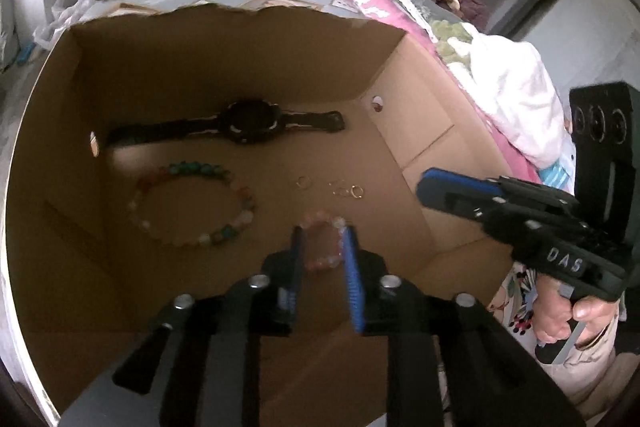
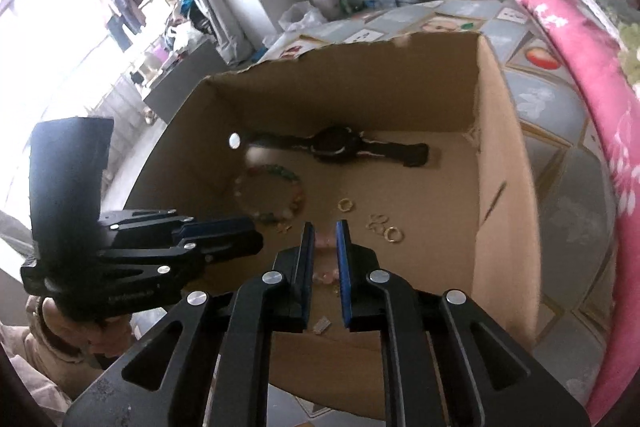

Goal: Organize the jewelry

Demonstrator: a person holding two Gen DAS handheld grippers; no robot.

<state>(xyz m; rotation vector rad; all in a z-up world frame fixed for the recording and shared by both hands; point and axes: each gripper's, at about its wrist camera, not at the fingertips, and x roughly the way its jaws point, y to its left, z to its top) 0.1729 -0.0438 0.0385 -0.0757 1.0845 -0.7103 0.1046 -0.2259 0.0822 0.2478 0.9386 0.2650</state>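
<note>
Left tool (image 1: 322, 241) hovers slightly parted over a pink bead bracelet (image 1: 324, 245) lying flat on the cardboard box (image 1: 224, 67) floor, gripping nothing. Right tool (image 2: 325, 237), narrowly parted, is empty. At twelve o'clock a black wristwatch (image 1: 240, 123) stretches nine-to-three; gold rings (image 1: 340, 189) sit between.

Left gripper (image 1: 322, 241) is hovering over the cardboard box (image 1: 420, 155), jaws slightly parted above a pink bead bracelet (image 1: 324, 243). Farther in are lying a multicolour bracelet (image 1: 192, 209), small rings (image 1: 340, 189) and a black watch (image 1: 248, 123). Right gripper (image 1: 436, 187) is reaching in from the right.
</note>
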